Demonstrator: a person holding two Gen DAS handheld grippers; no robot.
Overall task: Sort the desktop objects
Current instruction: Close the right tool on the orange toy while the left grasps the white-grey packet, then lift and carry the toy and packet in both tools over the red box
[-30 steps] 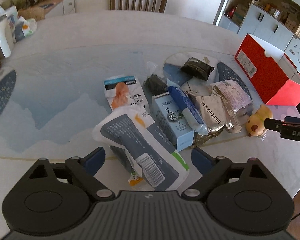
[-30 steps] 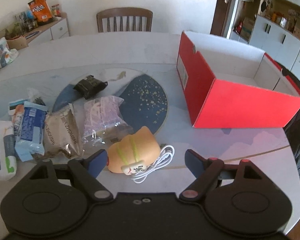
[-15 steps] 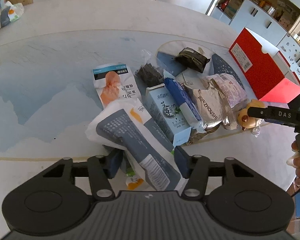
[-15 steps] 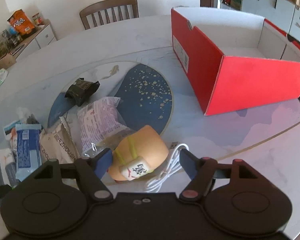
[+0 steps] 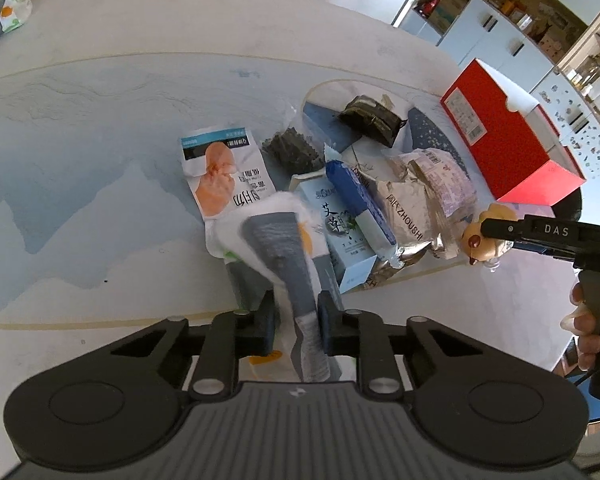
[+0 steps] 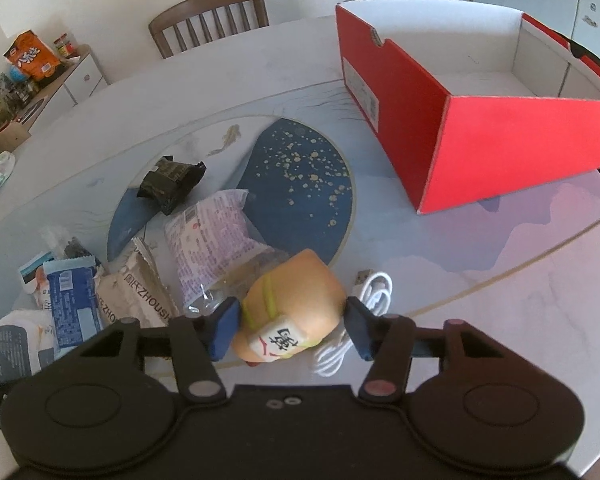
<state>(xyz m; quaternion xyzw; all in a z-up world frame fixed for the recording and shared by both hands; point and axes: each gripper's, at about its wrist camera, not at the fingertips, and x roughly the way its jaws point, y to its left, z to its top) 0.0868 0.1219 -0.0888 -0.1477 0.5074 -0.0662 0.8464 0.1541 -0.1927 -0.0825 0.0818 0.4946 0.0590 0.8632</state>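
Clutter sits mid-table [image 5: 100,128], left of the red box [image 6: 500,152]. Left gripper [image 5: 296,320], jaws just closing, pinches the grey-white pouch [image 5: 284,256]. Right gripper [image 6: 292,326], likewise closing, clasps the orange toy [image 6: 296,304].

A home dining room is shown. A round table [image 6: 500,280] is flanked by a wooden chair [image 6: 210,16], and white cabinets [image 5: 500,40] and a snack-laden sideboard [image 6: 60,88] are seen behind.
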